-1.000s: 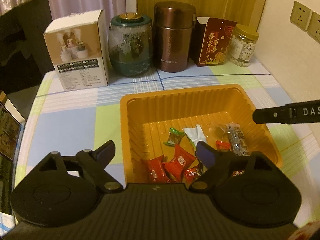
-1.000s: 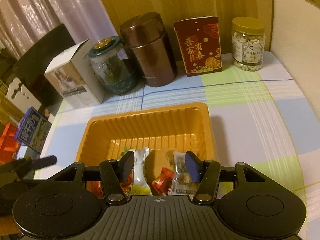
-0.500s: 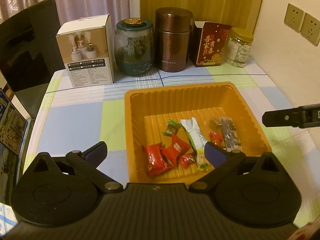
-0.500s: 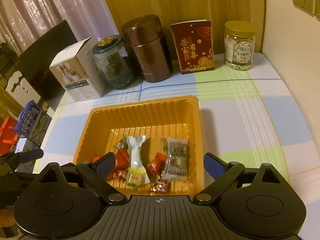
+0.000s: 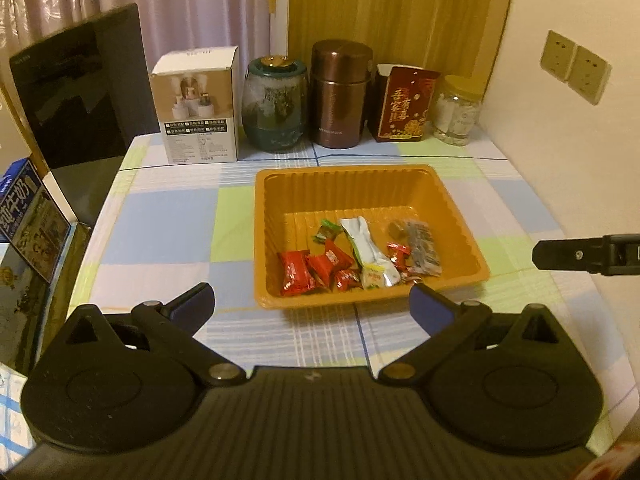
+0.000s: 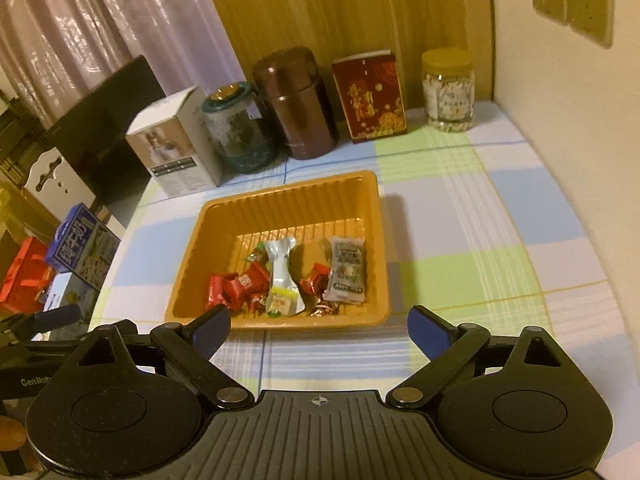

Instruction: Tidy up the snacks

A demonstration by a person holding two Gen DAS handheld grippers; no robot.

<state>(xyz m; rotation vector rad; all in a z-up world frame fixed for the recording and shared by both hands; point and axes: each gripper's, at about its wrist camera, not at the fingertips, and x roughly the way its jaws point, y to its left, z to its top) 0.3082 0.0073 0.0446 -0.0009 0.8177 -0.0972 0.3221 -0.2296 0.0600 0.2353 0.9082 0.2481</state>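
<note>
An orange plastic tray (image 5: 352, 184) (image 6: 288, 200) sits mid-table and holds several wrapped snacks: red candies (image 5: 304, 272) (image 6: 236, 286), a silver-white packet (image 5: 368, 252) (image 6: 282, 272), a small green candy (image 5: 326, 232) and a grey printed packet (image 5: 422, 248) (image 6: 346, 270). My left gripper (image 5: 312, 304) is open and empty, just in front of the tray's near rim. My right gripper (image 6: 320, 324) is open and empty, also in front of the near rim. One of the right gripper's fingers (image 5: 576, 258) shows at the right edge of the left wrist view.
Along the back stand a white box (image 5: 198, 108), a green glass jar (image 5: 274, 108), a brown canister (image 5: 340, 96), a red box (image 5: 404, 106) and a yellow-lidded jar (image 5: 456, 112). A wall lies to the right. A dark chair and cartons (image 6: 76, 252) stand left of the table.
Both grippers have pulled back and up from over the tray to in front of it, and both have opened wider. The snacks now lie uncovered in the tray.
</note>
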